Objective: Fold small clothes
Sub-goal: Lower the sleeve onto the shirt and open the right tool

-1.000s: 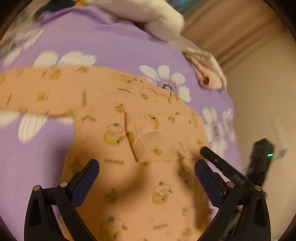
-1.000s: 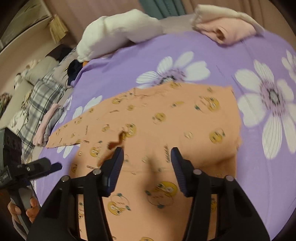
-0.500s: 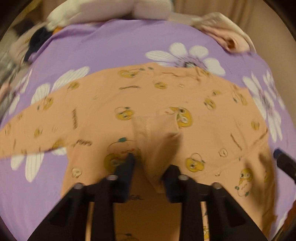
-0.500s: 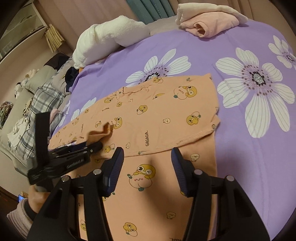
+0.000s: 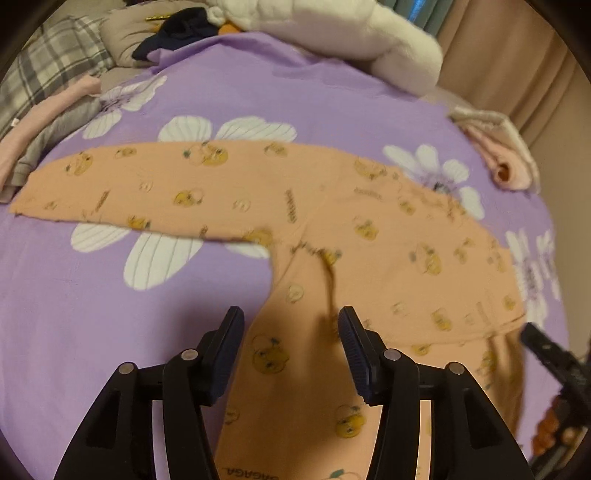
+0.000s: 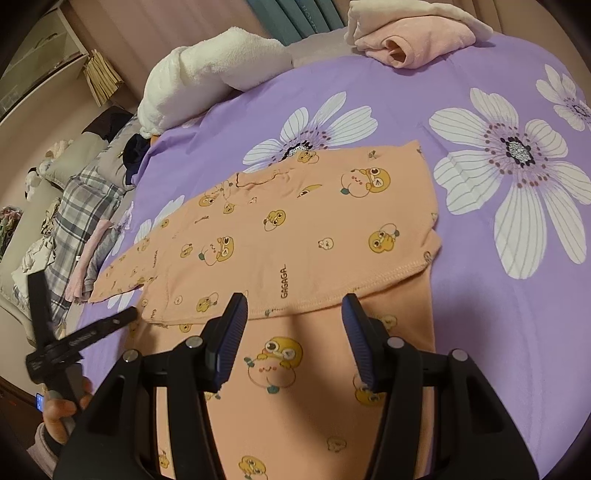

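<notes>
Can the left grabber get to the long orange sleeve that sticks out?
Probably yes. The left gripper is open and empty, and the sleeve lies flat on the purple bedspread with nothing on top.

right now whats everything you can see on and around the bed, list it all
orange top: one, peach-orange with yellow cartoon print, flat mid-bed, one sleeve stretched out sideways
bedspread: one, purple with white flowers, under the top
folded clothes: small pile, pink and cream, far corner of the bed
fluffy blanket: one, white, far edge
plaid fabric: one, grey check, beside the bed
curtain: teal, behind the bed
left gripper: black, blue pads, open above the top, jaws just opening
right gripper: black, blue pads, open, holding nothing
</notes>
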A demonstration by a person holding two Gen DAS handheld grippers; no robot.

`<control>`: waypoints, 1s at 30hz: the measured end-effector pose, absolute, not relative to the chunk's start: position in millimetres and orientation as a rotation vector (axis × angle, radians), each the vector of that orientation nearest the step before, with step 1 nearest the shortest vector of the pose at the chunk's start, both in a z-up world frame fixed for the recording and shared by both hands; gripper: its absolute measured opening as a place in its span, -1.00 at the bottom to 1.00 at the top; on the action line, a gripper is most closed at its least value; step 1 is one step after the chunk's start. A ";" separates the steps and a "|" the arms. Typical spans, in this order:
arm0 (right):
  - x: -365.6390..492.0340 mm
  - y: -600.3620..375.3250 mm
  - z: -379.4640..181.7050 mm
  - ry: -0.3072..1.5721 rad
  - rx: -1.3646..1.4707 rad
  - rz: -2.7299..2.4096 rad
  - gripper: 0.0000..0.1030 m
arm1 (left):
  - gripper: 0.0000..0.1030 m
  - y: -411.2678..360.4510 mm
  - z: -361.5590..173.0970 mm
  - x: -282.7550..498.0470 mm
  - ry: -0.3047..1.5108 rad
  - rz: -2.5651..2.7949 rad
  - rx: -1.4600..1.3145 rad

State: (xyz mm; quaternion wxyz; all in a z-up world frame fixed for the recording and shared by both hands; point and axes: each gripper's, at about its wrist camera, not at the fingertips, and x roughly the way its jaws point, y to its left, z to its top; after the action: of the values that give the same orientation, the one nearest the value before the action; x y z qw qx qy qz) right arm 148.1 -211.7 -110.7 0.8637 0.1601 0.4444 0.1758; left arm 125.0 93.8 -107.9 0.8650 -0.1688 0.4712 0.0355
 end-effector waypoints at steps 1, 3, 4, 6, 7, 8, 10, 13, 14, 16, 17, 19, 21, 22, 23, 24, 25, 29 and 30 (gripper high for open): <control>151.9 -210.1 -111.6 0.936 0.330 0.363 0.05 | 0.00 92.9 -106.2 126.7 0.981 0.059 -0.359; 160.7 -206.5 -113.8 0.948 0.311 0.347 0.02 | 0.00 87.6 -103.6 130.5 0.966 0.015 -0.358; 164.6 -204.9 -114.5 0.951 0.302 0.344 0.00 | 0.00 83.7 -103.0 132.6 0.961 -0.012 -0.356; 171.2 -202.2 -116.8 0.956 0.282 0.333 -0.09 | 0.00 73.9 -104.4 139.1 0.957 -0.059 -0.343; 175.0 -201.4 -118.7 0.962 0.269 0.324 -0.13 | 0.00 69.7 -106.0 142.3 0.960 -0.079 -0.338; 178.5 -200.9 -121.3 0.971 0.258 0.313 -0.21 | 0.00 66.6 -109.0 145.5 0.967 -0.093 -0.335; 184.2 -201.5 -128.7 0.997 0.233 0.281 -0.27 | 0.00 63.4 -117.0 152.7 0.996 -0.097 -0.337; 188.7 -207.4 -139.7 1.026 0.224 0.251 -0.40 | 0.00 65.8 -135.5 161.9 1.066 -0.072 -0.345; 188.3 -209.7 -140.4 1.024 0.230 0.252 -0.44 | 0.00 67.1 -137.6 162.4 1.063 -0.076 -0.349; 187.7 -212.2 -139.8 1.024 0.233 0.250 -0.42 | 0.00 68.1 -134.0 160.7 1.055 -0.083 -0.350; 187.0 -213.3 -138.6 1.025 0.236 0.252 -0.39 | 0.00 69.4 -132.4 159.4 1.055 -0.084 -0.359; 184.1 -212.5 -135.2 1.024 0.236 0.248 -0.36 | 0.00 75.1 -127.5 155.0 1.054 -0.080 -0.384; 176.0 -211.6 -126.7 1.009 0.235 0.256 -0.28 | 0.00 83.5 -118.3 145.3 1.036 -0.076 -0.398; 171.9 -210.4 -122.6 1.000 0.240 0.265 -0.24 | 0.00 87.5 -115.2 140.9 1.029 -0.072 -0.398; 168.4 -209.6 -119.8 0.993 0.247 0.273 -0.18 | 0.04 92.9 -110.7 134.0 1.017 -0.069 -0.402; 161.4 -209.9 -115.4 0.982 0.259 0.288 -0.15 | 0.20 99.4 -107.2 126.3 1.005 -0.067 -0.416; 153.7 -209.7 -111.4 0.973 0.268 0.301 -0.08 | 0.31 105.6 -105.1 119.4 0.996 -0.064 -0.433; 130.1 -206.5 -102.3 0.952 0.294 0.329 0.09 | 0.47 131.9 -102.9 96.1 0.970 -0.036 -0.497; 123.6 -205.8 -100.6 0.950 0.307 0.335 0.10 | 0.47 135.8 -103.6 93.8 0.972 -0.028 -0.508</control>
State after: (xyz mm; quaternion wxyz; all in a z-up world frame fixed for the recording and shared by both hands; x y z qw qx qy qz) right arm 123.6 -205.8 -100.6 0.8646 0.1464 0.4532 0.1599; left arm 93.8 135.8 -103.6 0.8532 -0.2416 0.4621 -0.0132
